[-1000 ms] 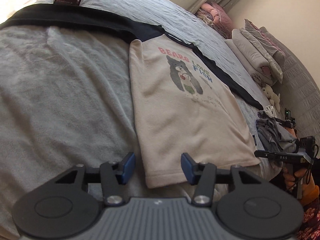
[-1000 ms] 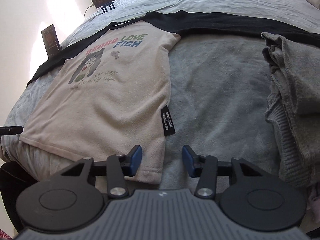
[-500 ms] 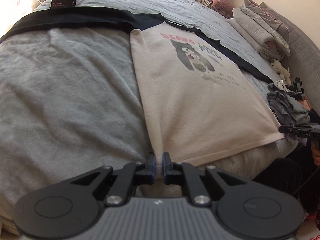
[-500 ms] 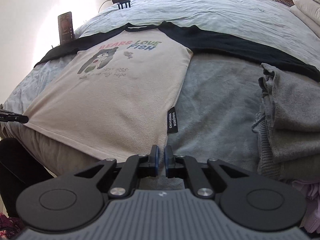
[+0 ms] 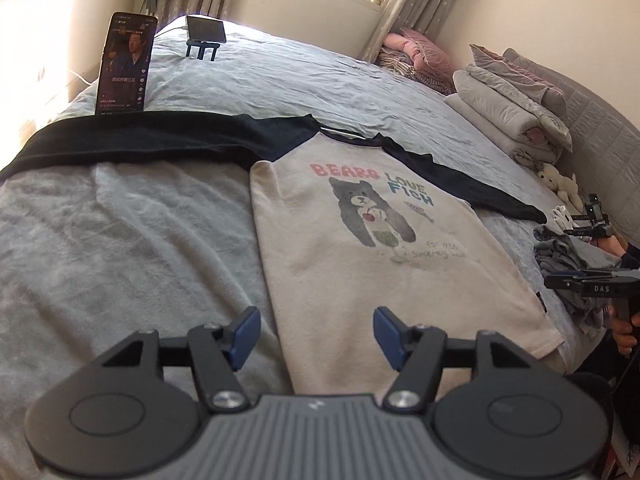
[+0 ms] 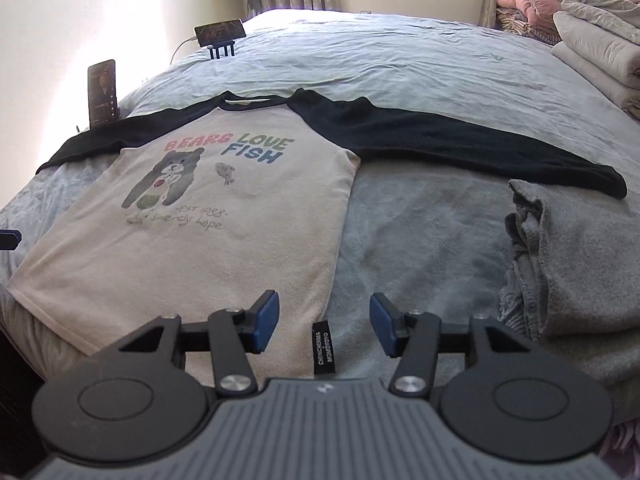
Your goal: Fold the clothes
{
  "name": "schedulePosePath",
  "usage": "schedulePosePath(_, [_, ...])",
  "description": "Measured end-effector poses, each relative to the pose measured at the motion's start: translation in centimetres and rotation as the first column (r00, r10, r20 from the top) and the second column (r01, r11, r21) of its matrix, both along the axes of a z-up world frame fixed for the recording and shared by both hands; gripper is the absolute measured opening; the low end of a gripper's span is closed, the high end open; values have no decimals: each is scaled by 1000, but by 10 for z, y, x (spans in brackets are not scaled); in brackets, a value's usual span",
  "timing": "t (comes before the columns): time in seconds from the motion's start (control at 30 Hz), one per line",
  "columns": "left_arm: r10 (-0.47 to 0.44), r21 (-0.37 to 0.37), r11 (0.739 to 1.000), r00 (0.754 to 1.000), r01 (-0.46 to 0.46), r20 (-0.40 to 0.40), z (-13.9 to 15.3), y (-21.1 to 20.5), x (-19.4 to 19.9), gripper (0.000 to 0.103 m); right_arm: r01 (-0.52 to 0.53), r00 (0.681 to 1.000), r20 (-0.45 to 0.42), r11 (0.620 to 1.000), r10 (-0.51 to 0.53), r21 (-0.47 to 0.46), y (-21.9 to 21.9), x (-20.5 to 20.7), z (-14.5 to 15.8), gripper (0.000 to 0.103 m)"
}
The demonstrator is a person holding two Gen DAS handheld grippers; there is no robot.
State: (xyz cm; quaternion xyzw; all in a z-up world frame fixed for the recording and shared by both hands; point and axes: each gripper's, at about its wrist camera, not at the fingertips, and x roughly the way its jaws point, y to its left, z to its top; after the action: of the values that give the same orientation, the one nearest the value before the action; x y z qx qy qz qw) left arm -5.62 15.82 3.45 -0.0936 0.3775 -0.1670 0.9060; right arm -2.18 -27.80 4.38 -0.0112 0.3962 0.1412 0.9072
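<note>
A cream shirt with black sleeves and a bear print [image 5: 360, 264] lies flat, face up, on the grey bed, sleeves spread out; it also shows in the right wrist view [image 6: 208, 216]. My left gripper [image 5: 316, 334] is open above the shirt's lower left hem corner and holds nothing. My right gripper [image 6: 323, 327] is open above the lower right hem corner, near the black side label [image 6: 323, 348], and is empty. The right gripper also shows in the left wrist view [image 5: 592, 284].
A folded grey garment pile [image 6: 576, 276] lies right of the shirt. A phone [image 5: 124, 64] stands propped at the far left, a tablet on a stand [image 5: 205, 34] behind it. Folded bedding [image 5: 508, 116] and a plush toy [image 5: 560, 186] lie at the headboard side.
Half a second ago both grippers were shut on the shirt's hem corners. Both have since opened, let go and lifted back; the shirt lies flat.
</note>
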Motion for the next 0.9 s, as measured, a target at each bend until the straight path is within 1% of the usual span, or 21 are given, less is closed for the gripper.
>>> schedulePosePath(0.07, [-14, 7, 1000, 999, 14, 46, -1, -14, 13, 65, -6, 999, 35, 1000, 7, -16, 13, 10, -2, 54])
schedulePosePath(0.13, [-29, 15, 1000, 995, 28, 92, -3, -29, 27, 67, -12, 998, 69, 999, 15, -42, 28, 22, -5, 55])
schedulePosePath(0.23, [-52, 27, 998, 986, 48, 160, -5, -50, 47, 69, -13, 995, 98, 997, 20, -74, 49, 45, -16, 58])
schedulePosePath(0.3, [-58, 45, 998, 984, 51, 170, -12, -62, 65, 73, 2, 994, 107, 996, 8, -90, 59, 59, -25, 63])
schedulePosePath(0.33, [-66, 53, 997, 986, 58, 156, -18, -66, 73, 75, 10, 994, 108, 995, 1, -97, 62, 65, -29, 64])
schedulePosePath(0.4, [-83, 71, 995, 990, 75, 113, -31, -70, 87, 76, 24, 997, 78, 995, -17, -95, 63, 75, -41, 66])
schedulePosePath(0.43, [-85, 76, 994, 991, 78, 105, -37, -68, 87, 76, 30, 997, 66, 996, -25, -85, 61, 77, -47, 68])
schedulePosePath(0.5, [-90, 88, 993, 992, 82, 90, -47, -64, 86, 76, 23, 997, 79, 998, -18, -61, 54, 73, -50, 70])
schedulePosePath(0.53, [-105, 90, 991, 989, 96, 101, -48, -58, 75, 78, 9, 997, 79, 998, -4, -56, 51, 67, -49, 70])
schedulePosePath(0.63, [-122, 81, 990, 988, 114, 96, -45, -48, 59, 84, -26, 997, 74, 998, 31, -64, 43, 50, -47, 71])
schedulePosePath(0.7, [-134, 86, 988, 987, 126, 93, -43, -43, 46, 84, -19, 998, 63, 995, 25, -97, 40, 40, -47, 82])
schedulePosePath(0.73, [-142, 95, 987, 985, 133, 94, -43, -41, 40, 85, -9, 999, 47, 995, 14, -97, 37, 36, -48, 83])
schedulePosePath(0.83, [-158, 122, 982, 983, 146, 96, -40, -39, 29, 85, 2, 1000, 23, 999, -1, -53, 24, 25, -47, 84])
schedulePosePath(0.9, [-152, 121, 983, 984, 141, 87, -33, -37, 23, 86, 26, 1000, -6, 999, -27, -41, 18, 22, -42, 84])
